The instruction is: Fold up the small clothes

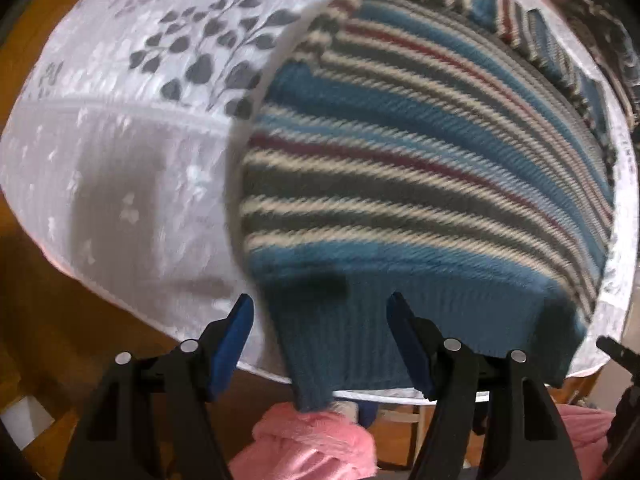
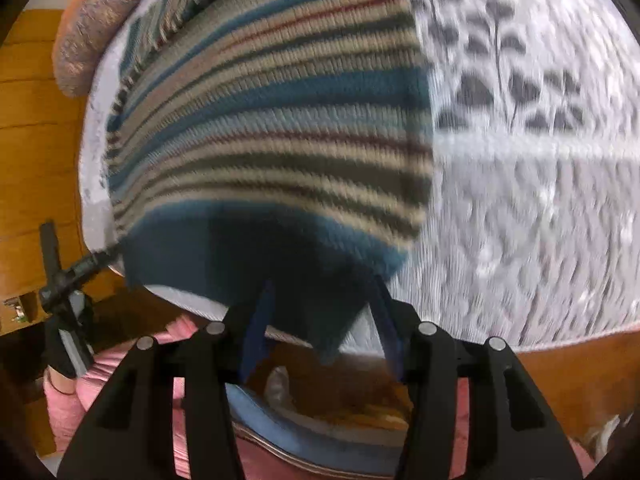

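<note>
Over on your left side, the left tongs (image 1: pixel 320 344) are spread wide with nothing pinched, blue pads hovering just above the near edge of the round table covered in a white cloth with a grey leaf print (image 1: pixel 132 128). One pad sits over bare cloth, the other over the plain teal hem of the striped knit sweater in teal, cream, grey and dark red (image 1: pixel 420 152). That sweater lies flat on the table, its hem drooping a bit over the near rim. Moving right, your right tongs (image 2: pixel 322 320) are also wide open and empty, straddling a hanging corner of the same hem. A fuzzy pink sleeve (image 1: pixel 304 440) shows below the table edge. Both views are pretty motion-blurred.
</note>
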`<action>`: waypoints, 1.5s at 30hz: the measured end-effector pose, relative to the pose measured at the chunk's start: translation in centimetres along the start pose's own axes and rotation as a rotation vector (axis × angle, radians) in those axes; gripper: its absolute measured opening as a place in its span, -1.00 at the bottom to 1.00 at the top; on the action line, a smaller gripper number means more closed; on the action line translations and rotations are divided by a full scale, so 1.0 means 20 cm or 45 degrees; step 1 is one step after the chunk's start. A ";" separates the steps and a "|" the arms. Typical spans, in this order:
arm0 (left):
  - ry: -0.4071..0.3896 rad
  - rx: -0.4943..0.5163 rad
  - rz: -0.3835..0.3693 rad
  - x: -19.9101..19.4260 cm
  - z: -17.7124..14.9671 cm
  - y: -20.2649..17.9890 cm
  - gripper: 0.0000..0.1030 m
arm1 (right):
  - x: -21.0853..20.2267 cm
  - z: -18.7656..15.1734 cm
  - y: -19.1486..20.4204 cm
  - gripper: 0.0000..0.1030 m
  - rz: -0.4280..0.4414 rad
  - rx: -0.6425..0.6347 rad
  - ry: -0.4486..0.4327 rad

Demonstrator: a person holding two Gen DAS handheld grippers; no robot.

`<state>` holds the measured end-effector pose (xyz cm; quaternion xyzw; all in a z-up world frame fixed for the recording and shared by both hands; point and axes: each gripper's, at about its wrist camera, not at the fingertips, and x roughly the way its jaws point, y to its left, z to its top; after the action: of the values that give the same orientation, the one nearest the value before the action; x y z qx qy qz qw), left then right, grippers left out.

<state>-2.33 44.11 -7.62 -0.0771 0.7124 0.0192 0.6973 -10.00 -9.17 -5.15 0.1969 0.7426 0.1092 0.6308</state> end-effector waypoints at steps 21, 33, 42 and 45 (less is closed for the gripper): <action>0.144 -0.054 -0.168 0.15 -0.11 0.09 -0.19 | 0.24 -0.07 0.10 -0.73 -0.087 -0.027 0.056; 0.021 -0.098 -0.338 -0.05 -0.10 0.05 -0.81 | 0.04 -0.04 0.06 -0.83 0.071 -0.019 -0.065; -0.274 0.017 -0.328 -0.25 0.03 -0.02 -0.80 | -0.25 0.10 0.04 -0.84 0.250 0.009 -0.232; -0.361 0.028 -0.330 -0.29 0.11 -0.07 -0.80 | -0.32 0.19 0.04 -0.84 0.270 0.013 -0.278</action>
<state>0.12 43.48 -1.72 -0.1570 0.5914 -0.0678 0.7880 -5.42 -11.59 0.21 0.2883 0.6452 0.1492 0.6917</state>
